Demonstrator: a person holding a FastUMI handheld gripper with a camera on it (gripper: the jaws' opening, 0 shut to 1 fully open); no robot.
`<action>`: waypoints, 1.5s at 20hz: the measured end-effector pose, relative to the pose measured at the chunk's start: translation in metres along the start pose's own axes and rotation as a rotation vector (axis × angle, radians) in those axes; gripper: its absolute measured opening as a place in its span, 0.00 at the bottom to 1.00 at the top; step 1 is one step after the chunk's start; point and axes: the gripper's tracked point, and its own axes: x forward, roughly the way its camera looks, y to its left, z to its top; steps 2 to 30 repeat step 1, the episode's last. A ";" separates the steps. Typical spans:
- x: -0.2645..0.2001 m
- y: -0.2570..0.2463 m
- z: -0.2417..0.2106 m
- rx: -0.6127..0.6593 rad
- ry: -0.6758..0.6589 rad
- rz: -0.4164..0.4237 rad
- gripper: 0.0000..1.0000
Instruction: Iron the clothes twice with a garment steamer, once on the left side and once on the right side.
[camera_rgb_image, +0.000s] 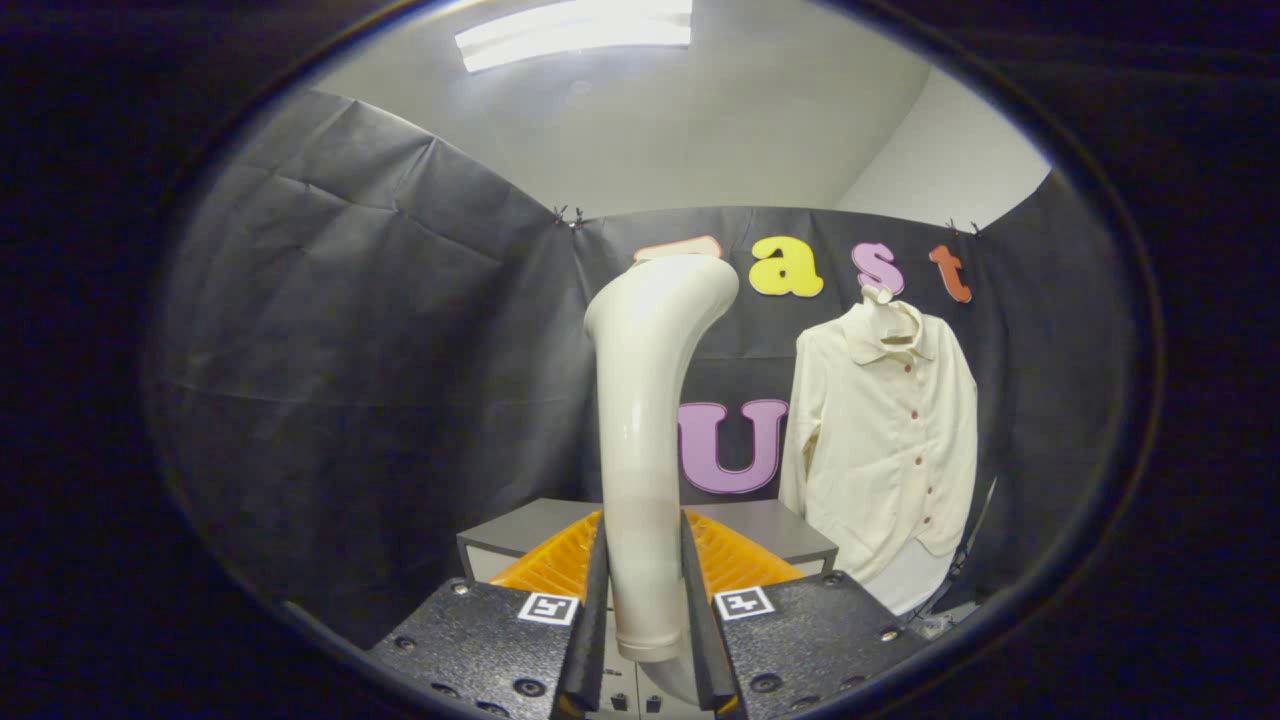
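Fingers (645, 560) round steamer (650, 420), shirt (885, 440) beyond.

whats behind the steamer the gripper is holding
Behind the steamer, held between the gripper fingers: a grey table and the black cloth wall. The steamer covers the table's middle.

Gripper view: a fisheye camera mounted on the hand-held gripper (645, 590) looks forward along its two fingers (590, 600), which rise from the lower centre of the frame closed against the handle of the garment steamer (645, 440). The lens sits very near that handle and tilts slightly upward, taking in the ceiling light (575, 30) at top centre. The shirt (890, 440) hangs farther off at right of centre, with the grey table (770, 530) just beyond the fingers.
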 end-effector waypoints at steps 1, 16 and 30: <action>0.001 0.001 -0.001 0.001 -0.001 0.002 0.35; 0.001 0.001 -0.001 0.001 -0.001 0.002 0.35; 0.001 0.001 -0.001 0.001 -0.001 0.002 0.35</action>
